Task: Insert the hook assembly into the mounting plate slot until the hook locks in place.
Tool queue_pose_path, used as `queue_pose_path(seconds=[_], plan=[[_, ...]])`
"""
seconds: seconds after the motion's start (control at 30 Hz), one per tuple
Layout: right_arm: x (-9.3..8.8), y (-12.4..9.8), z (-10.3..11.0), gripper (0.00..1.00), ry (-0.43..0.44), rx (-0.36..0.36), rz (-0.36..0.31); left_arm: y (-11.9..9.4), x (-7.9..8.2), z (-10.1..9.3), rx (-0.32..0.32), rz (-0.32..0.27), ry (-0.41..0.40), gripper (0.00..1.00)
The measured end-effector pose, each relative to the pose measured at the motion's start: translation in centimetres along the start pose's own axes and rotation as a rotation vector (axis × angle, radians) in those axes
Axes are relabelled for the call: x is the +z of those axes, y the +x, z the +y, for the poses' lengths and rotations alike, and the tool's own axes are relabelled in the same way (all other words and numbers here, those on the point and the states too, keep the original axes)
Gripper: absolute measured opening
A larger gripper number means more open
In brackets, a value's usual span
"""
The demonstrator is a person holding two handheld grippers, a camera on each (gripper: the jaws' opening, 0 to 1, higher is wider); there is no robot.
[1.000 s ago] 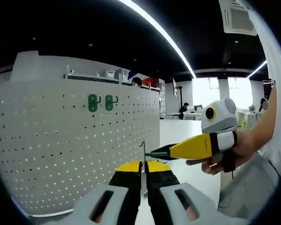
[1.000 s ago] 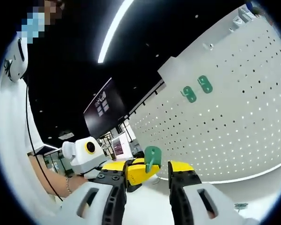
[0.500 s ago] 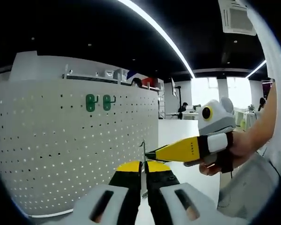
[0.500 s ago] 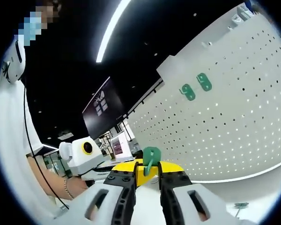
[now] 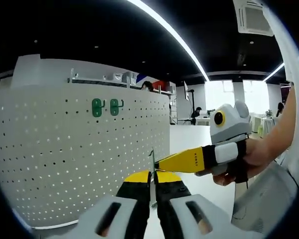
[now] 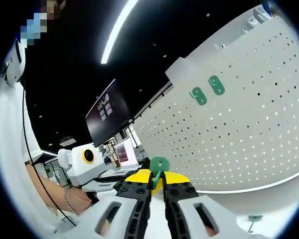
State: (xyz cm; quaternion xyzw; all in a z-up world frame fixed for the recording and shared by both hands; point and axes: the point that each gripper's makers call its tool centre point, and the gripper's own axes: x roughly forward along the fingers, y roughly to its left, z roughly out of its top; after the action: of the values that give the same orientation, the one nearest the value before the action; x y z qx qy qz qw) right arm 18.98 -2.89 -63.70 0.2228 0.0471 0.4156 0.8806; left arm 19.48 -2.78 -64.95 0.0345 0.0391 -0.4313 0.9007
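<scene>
Jaws of the right gripper [image 6: 157, 180], wide apart a second ago, have drawn together onto the green hook [image 6: 159, 166], which the left gripper [image 5: 153, 175] also pinches between near-shut yellow tips. In the left gripper view the right gripper [image 5: 157, 163] comes in from the right and meets the hook [image 5: 152, 169] edge-on, a thin upright sliver. Both tools now share the part, so a handover or steadying grip looks under way, with insertion not yet begun. The hook's long axis stands roughly upright, its flat plate uppermost. The white pegboard [image 5: 74, 159] with two mounted green hooks [image 5: 105, 107] stands well apart beyond, left of the grippers.
</scene>
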Motion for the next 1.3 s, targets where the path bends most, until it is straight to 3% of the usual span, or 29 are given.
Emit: queue_pose_path(seconds=[0.37, 0.6, 1.3], plan=[[-0.32, 0.35, -0.66, 0.02, 0.065, -0.076, 0.011, 0.05, -0.46, 0.38, 0.037, 0.009, -0.038, 0.02], [-0.30, 0.24, -0.72, 0.01, 0.093, -0.085, 0.007, 0.06, -0.47, 0.32, 0.038, 0.012, -0.036, 0.02], [-0.09, 0.36, -0.41, 0.00, 0.065, -0.088, 0.005, -0.11, -0.30, 0.41, 0.036, 0.004, -0.043, 0.03]])
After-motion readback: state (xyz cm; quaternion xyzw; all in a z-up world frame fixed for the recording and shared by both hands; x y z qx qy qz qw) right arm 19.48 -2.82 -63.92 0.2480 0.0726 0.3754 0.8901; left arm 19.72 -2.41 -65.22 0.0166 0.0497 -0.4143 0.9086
